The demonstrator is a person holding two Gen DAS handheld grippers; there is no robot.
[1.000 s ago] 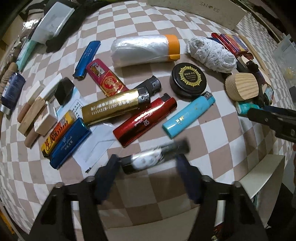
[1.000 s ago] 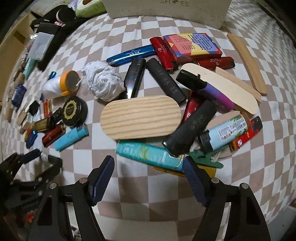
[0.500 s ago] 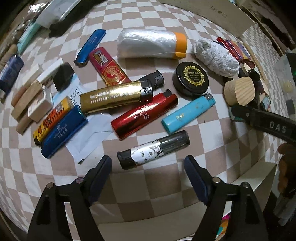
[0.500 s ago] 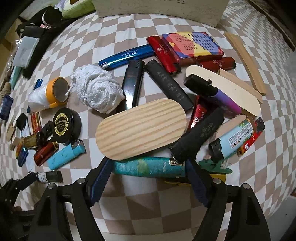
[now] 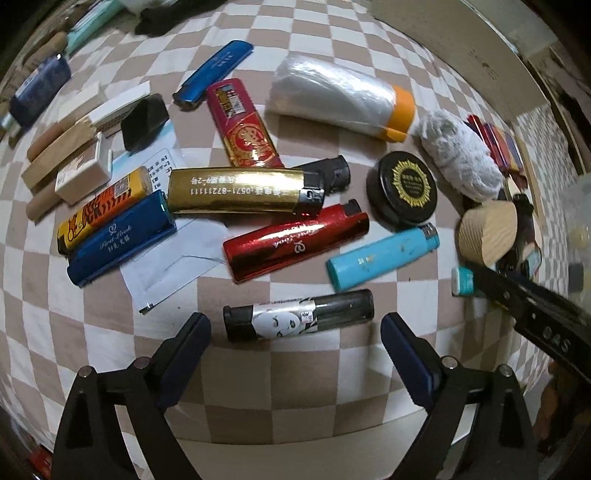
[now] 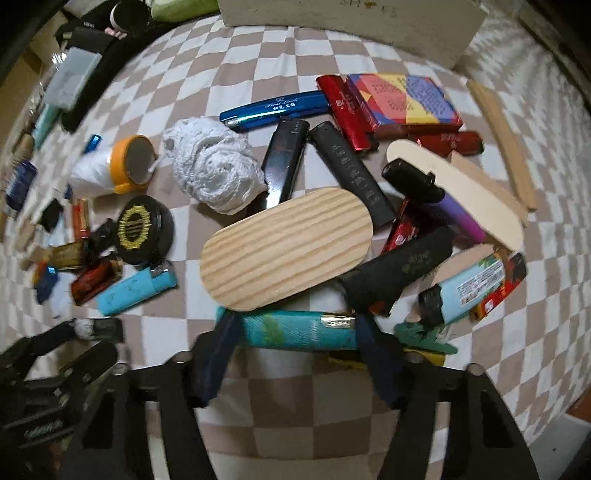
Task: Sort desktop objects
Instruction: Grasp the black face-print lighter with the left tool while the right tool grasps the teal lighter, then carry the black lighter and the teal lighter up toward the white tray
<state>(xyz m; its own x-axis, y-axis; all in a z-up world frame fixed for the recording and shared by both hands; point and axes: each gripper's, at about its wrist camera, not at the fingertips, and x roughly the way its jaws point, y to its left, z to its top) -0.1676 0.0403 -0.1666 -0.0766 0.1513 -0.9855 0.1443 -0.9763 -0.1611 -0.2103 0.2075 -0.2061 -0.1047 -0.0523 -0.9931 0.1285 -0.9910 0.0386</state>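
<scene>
In the left wrist view my left gripper [image 5: 295,332] is open and empty. A black lighter with a face label [image 5: 299,319] lies on the checkered cloth just beyond its fingertips. Gold [image 5: 240,190], red [image 5: 295,242] and light blue [image 5: 382,258] lighters lie beyond it. In the right wrist view my right gripper [image 6: 295,332] has its fingers on both ends of a teal lighter [image 6: 295,328] that lies under the edge of an oval wooden board [image 6: 286,247]. The jaws look closed on it.
A white cloth ball [image 6: 212,170], a black round tin [image 6: 142,229], a plastic bag roll with an orange cap [image 5: 340,98], a colourful box [image 6: 402,99], wooden sticks [image 6: 498,136] and several more lighters crowd the cloth. A cardboard box [image 6: 351,18] stands at the back.
The left gripper let go of the face-label lighter and pulled back from it. The right gripper moved forward and closed around the teal lighter.
</scene>
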